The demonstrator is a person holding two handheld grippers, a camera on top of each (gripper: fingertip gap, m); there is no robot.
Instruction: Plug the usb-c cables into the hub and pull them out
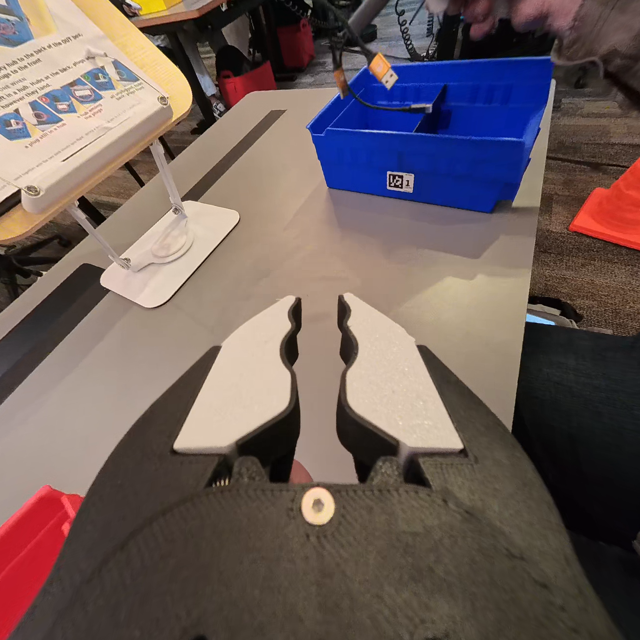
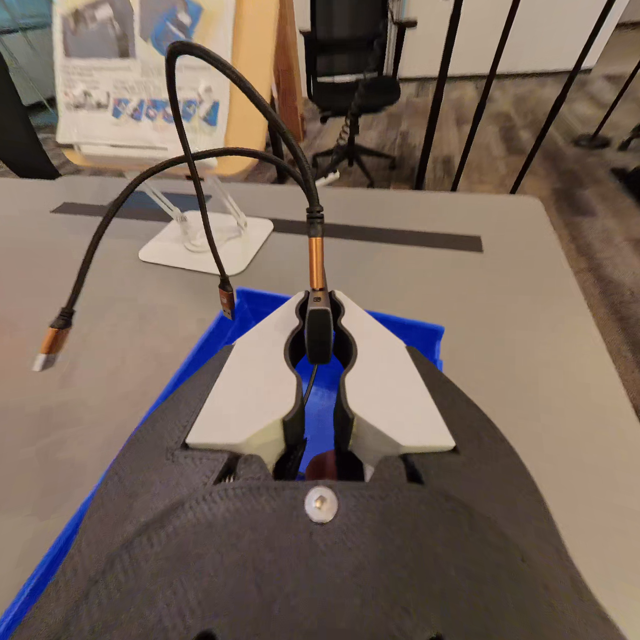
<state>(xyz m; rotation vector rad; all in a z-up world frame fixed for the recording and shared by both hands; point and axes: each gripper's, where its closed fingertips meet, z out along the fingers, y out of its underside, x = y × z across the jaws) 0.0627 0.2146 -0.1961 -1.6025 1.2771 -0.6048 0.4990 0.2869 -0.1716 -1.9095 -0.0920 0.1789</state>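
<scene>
My right gripper (image 2: 318,294) is shut on a small dark hub (image 2: 318,332) and holds it above the blue bin (image 2: 405,325). An orange-sleeved plug (image 2: 316,263) sits in the hub's front end. Two black braided cables (image 2: 207,62) arch up from there. Their free orange plugs hang at the left (image 2: 52,343) and over the bin's corner (image 2: 227,299). In the left wrist view the dangling plugs (image 1: 382,71) hang over the blue bin (image 1: 426,152). My left gripper (image 1: 319,301) is open and empty, low over the grey table (image 1: 381,259).
A white document stand (image 1: 169,256) holding an instruction sheet stands at the table's left. A red bin (image 1: 27,540) is at the near left. An orange cone (image 1: 613,207) is on the floor past the table's right edge. A person's hand (image 1: 554,20) shows above the bin. Some 45 centimetres of space lies between my two pairs of fingers.
</scene>
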